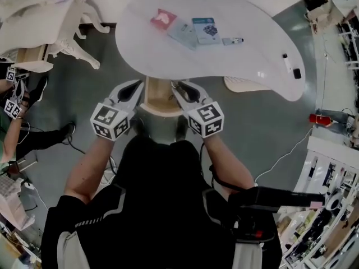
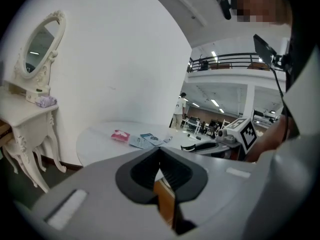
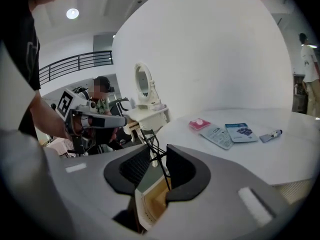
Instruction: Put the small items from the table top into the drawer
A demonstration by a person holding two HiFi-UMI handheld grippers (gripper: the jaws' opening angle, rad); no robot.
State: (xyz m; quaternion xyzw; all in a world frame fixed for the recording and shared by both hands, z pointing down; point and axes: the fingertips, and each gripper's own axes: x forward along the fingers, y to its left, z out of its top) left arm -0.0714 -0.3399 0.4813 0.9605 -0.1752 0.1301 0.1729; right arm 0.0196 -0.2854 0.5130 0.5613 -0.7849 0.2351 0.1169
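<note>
On the white round table (image 1: 241, 10) lie a red packet (image 1: 163, 19), a grey packet (image 1: 183, 33), a blue packet (image 1: 205, 29) and a small pen-like item (image 1: 232, 40). The right gripper view also shows the red packet (image 3: 199, 124) and the blue packet (image 3: 242, 132). Under the table's near edge a drawer (image 1: 159, 102) with a wooden inside stands pulled out. My left gripper (image 1: 138, 86) hovers at its left side, pads touching at the tips (image 2: 160, 151). My right gripper (image 1: 178, 86) is at its right side. Its jaws (image 3: 157, 151) stand a little apart, with a thin black wire running through the gap.
A white dressing table with an oval mirror (image 1: 45, 21) stands at the left. Another person with marker cubes (image 1: 11, 94) is at the far left. A marker and a small black item (image 1: 293, 69) lie on the table's right end. Shelves and clutter (image 1: 331, 206) fill the right.
</note>
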